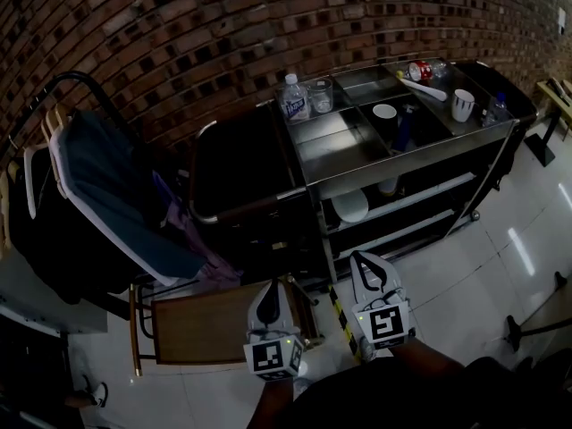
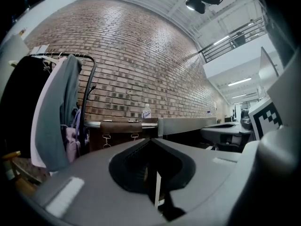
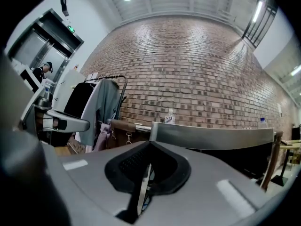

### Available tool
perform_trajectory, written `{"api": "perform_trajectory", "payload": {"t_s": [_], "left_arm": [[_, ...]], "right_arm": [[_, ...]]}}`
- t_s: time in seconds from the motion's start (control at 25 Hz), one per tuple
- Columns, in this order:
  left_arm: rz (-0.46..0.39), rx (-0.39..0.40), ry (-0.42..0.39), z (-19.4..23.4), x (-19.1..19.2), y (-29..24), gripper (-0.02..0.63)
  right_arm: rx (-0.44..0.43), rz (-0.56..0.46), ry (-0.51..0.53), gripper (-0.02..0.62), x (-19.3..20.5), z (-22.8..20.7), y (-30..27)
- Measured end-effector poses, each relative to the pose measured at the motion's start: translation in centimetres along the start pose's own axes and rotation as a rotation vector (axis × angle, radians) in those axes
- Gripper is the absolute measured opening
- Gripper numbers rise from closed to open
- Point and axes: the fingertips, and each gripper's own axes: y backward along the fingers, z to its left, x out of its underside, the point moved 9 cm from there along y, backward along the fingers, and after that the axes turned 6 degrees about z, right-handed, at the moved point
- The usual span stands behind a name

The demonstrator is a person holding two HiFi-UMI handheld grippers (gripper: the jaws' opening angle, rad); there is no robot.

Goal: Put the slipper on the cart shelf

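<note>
A steel cart (image 1: 357,155) stands in front of me against the brick wall. On its middle shelf (image 1: 420,195) lies a white rounded thing (image 1: 350,206), possibly the slipper; it is too dim to be sure. My left gripper (image 1: 271,304) hovers low in front of the cart, over a wooden seat, jaws shut and empty. To its right my right gripper (image 1: 368,275) is also shut and empty, pointing at the cart's lower shelves. In the left gripper view the left gripper (image 2: 149,141) faces the cart's handle. In the right gripper view the right gripper (image 3: 150,144) faces the cart's steel rim (image 3: 211,136).
A clothes rack (image 1: 80,186) with hung garments stands at the left. A wooden seat (image 1: 201,329) is below it. The cart top holds a water bottle (image 1: 293,96), a glass (image 1: 321,94), cups (image 1: 462,104) and a can. A yellow-black striped strip (image 1: 343,322) lies on the floor.
</note>
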Motion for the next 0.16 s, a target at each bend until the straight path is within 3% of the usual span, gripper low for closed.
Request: {"api": "perform_trajectory", "payload": {"t_s": [0.16], "left_arm": [[0.004,0.004,0.012,-0.12,0.29,-0.30,0.017]], "right_arm": [[-0.001,-0.007,0.038,0.002,-0.04,-0.24,-0.28]]}}
